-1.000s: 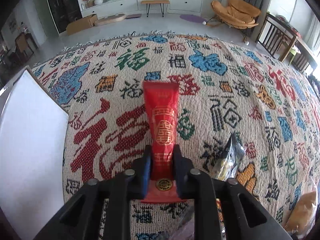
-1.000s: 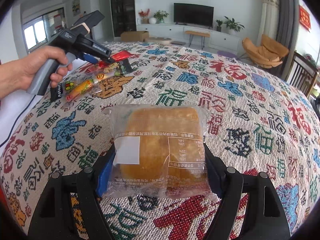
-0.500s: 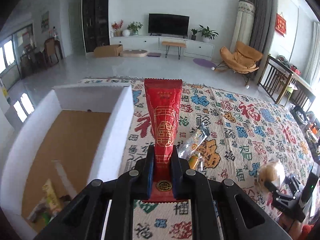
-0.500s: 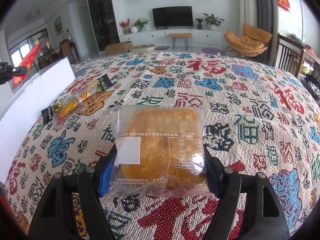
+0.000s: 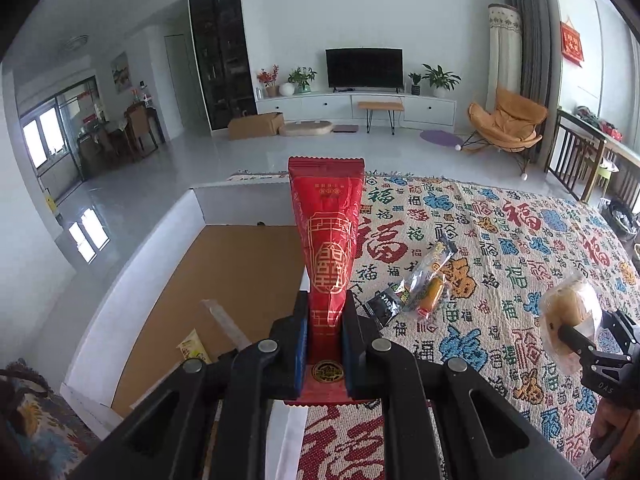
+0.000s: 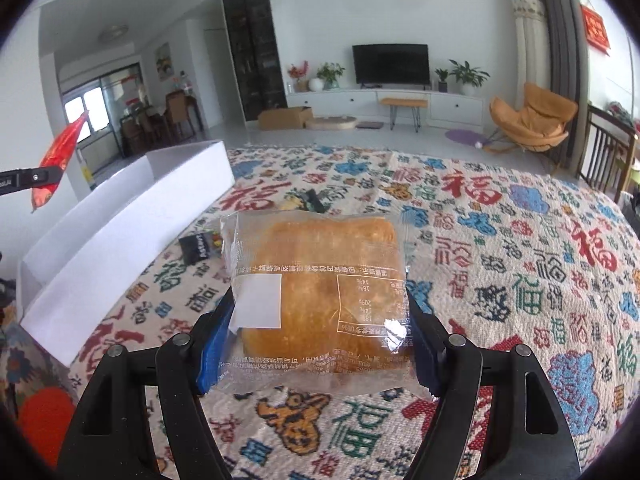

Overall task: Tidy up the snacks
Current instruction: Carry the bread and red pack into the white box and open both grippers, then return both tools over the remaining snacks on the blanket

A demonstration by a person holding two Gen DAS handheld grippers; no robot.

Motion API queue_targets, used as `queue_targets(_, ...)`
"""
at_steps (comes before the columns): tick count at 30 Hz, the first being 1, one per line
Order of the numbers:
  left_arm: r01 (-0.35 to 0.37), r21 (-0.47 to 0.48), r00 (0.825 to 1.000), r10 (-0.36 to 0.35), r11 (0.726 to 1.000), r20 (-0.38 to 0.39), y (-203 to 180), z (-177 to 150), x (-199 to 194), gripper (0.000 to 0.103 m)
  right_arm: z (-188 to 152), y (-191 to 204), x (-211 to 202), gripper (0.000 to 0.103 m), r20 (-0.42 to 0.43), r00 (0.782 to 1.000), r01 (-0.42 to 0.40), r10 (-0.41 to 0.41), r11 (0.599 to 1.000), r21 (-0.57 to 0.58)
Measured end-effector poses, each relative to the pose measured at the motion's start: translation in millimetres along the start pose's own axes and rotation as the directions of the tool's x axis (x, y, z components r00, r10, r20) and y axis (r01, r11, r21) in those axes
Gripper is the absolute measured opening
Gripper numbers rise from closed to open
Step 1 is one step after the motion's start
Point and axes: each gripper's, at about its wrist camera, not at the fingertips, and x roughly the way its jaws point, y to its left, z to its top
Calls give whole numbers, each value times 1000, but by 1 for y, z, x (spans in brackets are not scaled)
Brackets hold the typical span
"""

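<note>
My left gripper point(image 5: 325, 322) is shut on a long red snack packet point(image 5: 326, 236) with gold print, held upright over the right wall of a white cardboard box point(image 5: 120, 280). In the right wrist view that red packet point(image 6: 60, 156) hangs at the far left, above the box point(image 6: 132, 232). My right gripper point(image 6: 318, 320) is shut on a clear-wrapped orange bread point(image 6: 324, 284), lifted above the patterned cloth point(image 6: 500, 248). The bread point(image 5: 570, 312) also shows at the right of the left wrist view. A clear and black snack bag point(image 5: 420, 284) lies on the cloth beside the box.
Inside the box a yellow packet point(image 5: 192, 350) lies on the brown floor near the front corner. Beyond the table are a TV cabinet point(image 5: 360, 104), an orange chair point(image 5: 508, 124) and a wooden rail point(image 5: 580, 160) at the right.
My left gripper rose and swung left with the red packet, from over the cloth to over the box. My right gripper lifted the bread off the cloth.
</note>
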Motion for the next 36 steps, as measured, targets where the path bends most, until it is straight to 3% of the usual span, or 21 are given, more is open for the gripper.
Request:
queue_targets(4, 11, -56, 1000, -11, 998, 2, 32, -9, -11, 13, 20, 49, -11, 77, 31, 997, -63, 66, 995, -77)
queue_targets(6, -4, -106, 1000, 2, 994, -15, 61, -17, -12, 13, 35, 83, -16, 77, 45, 989, -138, 144, 984, -108)
queue_targets(10, -63, -218, 997, 50, 974, -64, 130, -37, -9, 13, 70, 167, -18, 77, 49, 947, -302, 318, 932, -201)
queue_targets(14, -103, -284, 990, 69, 953, -126, 182, -65, 0, 15, 99, 252, 4, 77, 7, 898, -422, 440, 866, -267)
queue_targets(15, -117, -294, 988, 80, 949, -136, 191, -71, 3, 23, 103, 272, 15, 80, -23, 885, -452, 465, 847, -281)
queue_targets(16, -130, -306, 985, 87, 943, -149, 199, -78, 6, 48, 104, 294, 31, 80, -84, 870, -488, 486, 822, -295)
queue_targets(18, -176, -331, 978, 126, 927, -166, 210, -88, 11, 84, 102, 330, 72, 89, -270, 824, -563, 499, 780, -275)
queue_targets(19, -207, -336, 974, 160, 919, -163, 213, -92, 11, 85, 98, 340, 91, 89, -352, 805, -572, 478, 783, -244)
queue_targets(21, -189, -350, 978, 145, 917, -148, 216, -100, 10, 86, 96, 339, 108, 89, -382, 784, -583, 490, 791, -183)
queue_targets(24, -161, -376, 985, 123, 913, -125, 212, -108, 6, 86, 97, 316, 98, 90, -323, 786, -592, 528, 793, -145)
queue_targets(29, -97, -361, 995, 79, 927, -66, 172, -105, -8, 86, 79, 252, 84, 89, -288, 851, -496, 440, 853, -163)
queue_targets(33, 51, -312, 999, -51, 949, 7, 107, -102, -27, 90, 41, 187, 87, 89, -310, 923, -307, 229, 923, -231)
queue_targets(36, 170, -223, 985, -170, 960, 21, 44, -100, -32, 98, 1, 120, 99, 89, -340, 940, -130, 29, 952, -278)
